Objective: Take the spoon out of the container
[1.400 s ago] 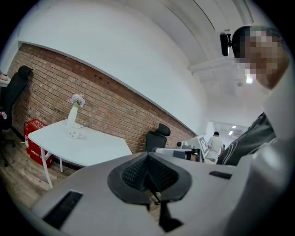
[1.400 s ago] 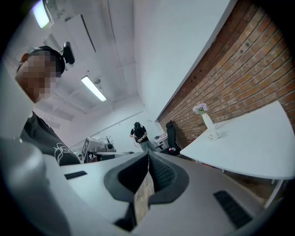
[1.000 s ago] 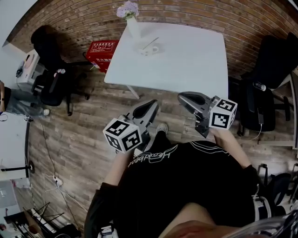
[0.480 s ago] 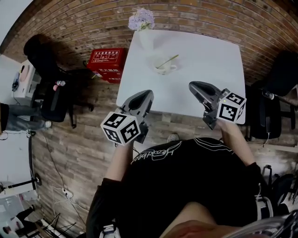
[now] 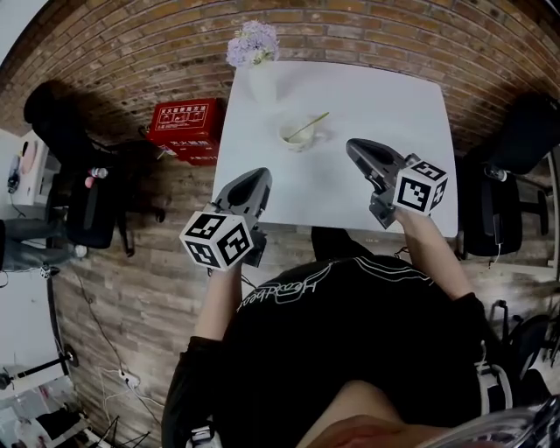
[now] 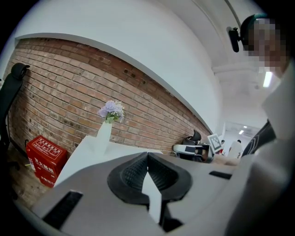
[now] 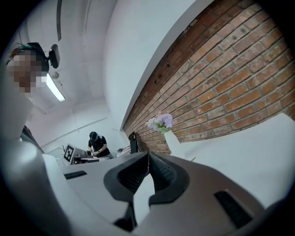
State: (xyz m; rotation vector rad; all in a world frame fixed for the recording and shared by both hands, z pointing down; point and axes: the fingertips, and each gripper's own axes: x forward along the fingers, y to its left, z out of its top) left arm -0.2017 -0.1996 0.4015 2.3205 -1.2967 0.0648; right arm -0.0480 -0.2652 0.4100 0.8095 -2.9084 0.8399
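Note:
A white cup-like container (image 5: 299, 136) stands on the white table (image 5: 394, 114), with a light-coloured spoon (image 5: 309, 125) leaning out of it to the upper right. My left gripper (image 5: 255, 173) hovers at the table's near left edge, below and left of the container, jaws together and empty. My right gripper (image 5: 354, 146) hangs over the table to the container's right, shut with nothing in it. In the left gripper view the pads (image 6: 147, 154) meet; in the right gripper view its pads (image 7: 148, 154) meet too. Both grippers are apart from the container.
A white vase (image 5: 261, 83) with purple flowers (image 5: 254, 44) stands behind the container at the far left. A red box (image 5: 185, 125) sits on the wooden floor left of the table. Black chairs (image 5: 516, 140) flank both sides. A brick wall (image 5: 367, 26) runs behind.
The table has come closer and lower in the head view. Both grippers, earlier over the floor short of the table, now reach its near edge. Both stay shut.

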